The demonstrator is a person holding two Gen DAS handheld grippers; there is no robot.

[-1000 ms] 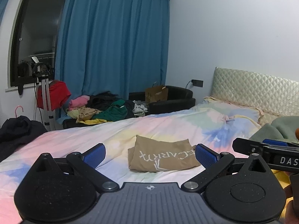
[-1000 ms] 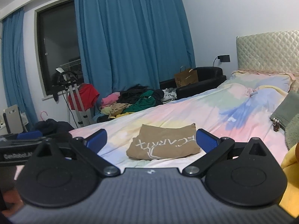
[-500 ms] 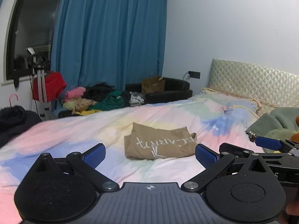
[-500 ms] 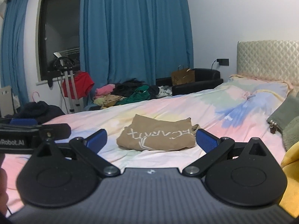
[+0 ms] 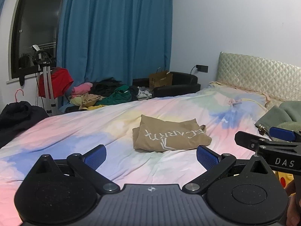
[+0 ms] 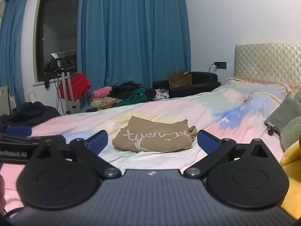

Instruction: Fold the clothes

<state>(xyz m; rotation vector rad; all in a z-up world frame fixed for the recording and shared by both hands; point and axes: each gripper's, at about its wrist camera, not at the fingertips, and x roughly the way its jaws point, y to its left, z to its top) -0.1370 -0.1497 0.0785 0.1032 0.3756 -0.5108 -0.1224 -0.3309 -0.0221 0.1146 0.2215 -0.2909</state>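
On pastel bedsheet (image 5: 79, 131): folded tan shirt (image 5: 169, 136).

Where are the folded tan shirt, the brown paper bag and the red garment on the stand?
folded tan shirt (image 5: 169, 137), left wrist view, on its printed top face.
brown paper bag (image 6: 179, 80), right wrist view, on its front side.
red garment (image 5: 56, 82), left wrist view, on its middle, beside the stand's leg.

I get dim, cool, even indoor light, a black window (image 6: 56, 37), soft shadows, and fisheye-bent edges.
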